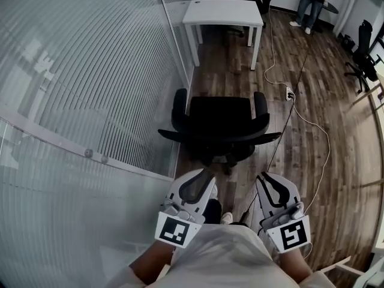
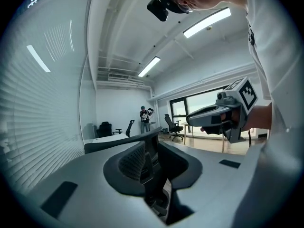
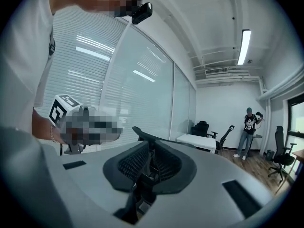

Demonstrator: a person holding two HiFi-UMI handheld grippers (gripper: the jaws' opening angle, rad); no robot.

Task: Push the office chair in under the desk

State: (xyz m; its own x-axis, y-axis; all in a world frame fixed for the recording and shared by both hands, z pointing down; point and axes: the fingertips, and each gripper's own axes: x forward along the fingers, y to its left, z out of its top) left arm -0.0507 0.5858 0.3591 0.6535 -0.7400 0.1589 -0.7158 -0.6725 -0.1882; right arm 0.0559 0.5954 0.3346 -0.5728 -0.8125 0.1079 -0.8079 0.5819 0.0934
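A black office chair (image 1: 219, 125) stands on the wooden floor (image 1: 312, 161), well short of the white surface (image 1: 222, 11) beyond it, backrest toward the person. The head view shows the left claw (image 1: 203, 174) and right claw (image 1: 265, 176) apart from the chair (only the gripper views show both closed and empty). Those views also show ceiling lights (image 3: 244, 42).

Striped glass partition (image 1: 90, 71) across the left; dark wood-plank floor (image 1: 348, 179) at right, white cable (image 1: 327, 146) trailing over it; ceiling strip lights (image 2: 206, 23) overhead.
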